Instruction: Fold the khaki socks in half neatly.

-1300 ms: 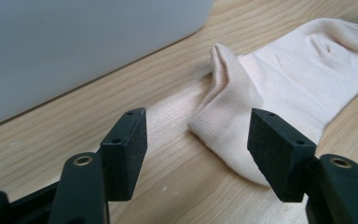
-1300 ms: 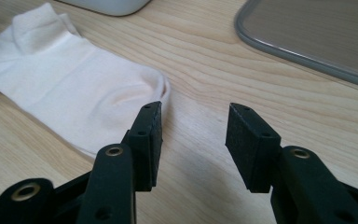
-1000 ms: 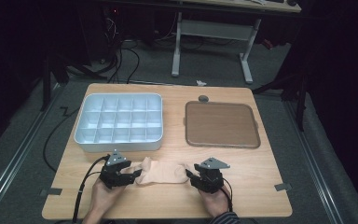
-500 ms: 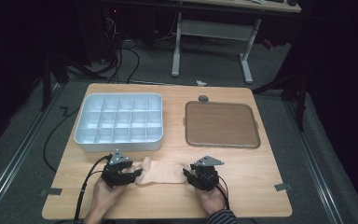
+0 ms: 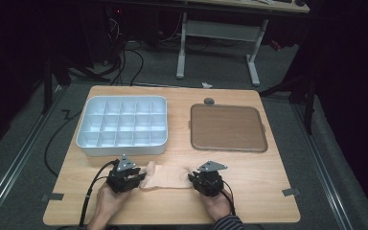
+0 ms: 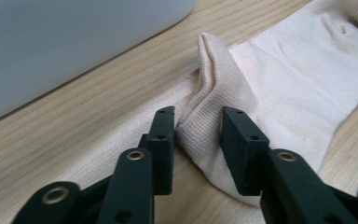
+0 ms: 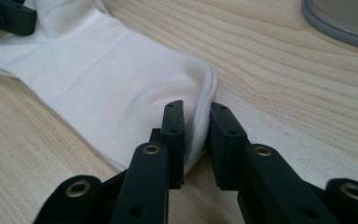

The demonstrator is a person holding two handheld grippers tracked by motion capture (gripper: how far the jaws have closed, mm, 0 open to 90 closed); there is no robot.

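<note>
Left hand-held gripper (image 6: 198, 128) has just closed on the pale cream knit sock's (image 5: 167, 175) ribbed fold; right hand-held gripper (image 7: 196, 126) has just pinched its other edge

L gripper (image 6: 198, 140) & R gripper (image 7: 196, 135) low, fingers just been closing

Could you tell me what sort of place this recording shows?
Probably a lab or workshop: a wooden table on grey carpet, a desk frame behind, and loose cables trailing across the dark floor.
</note>
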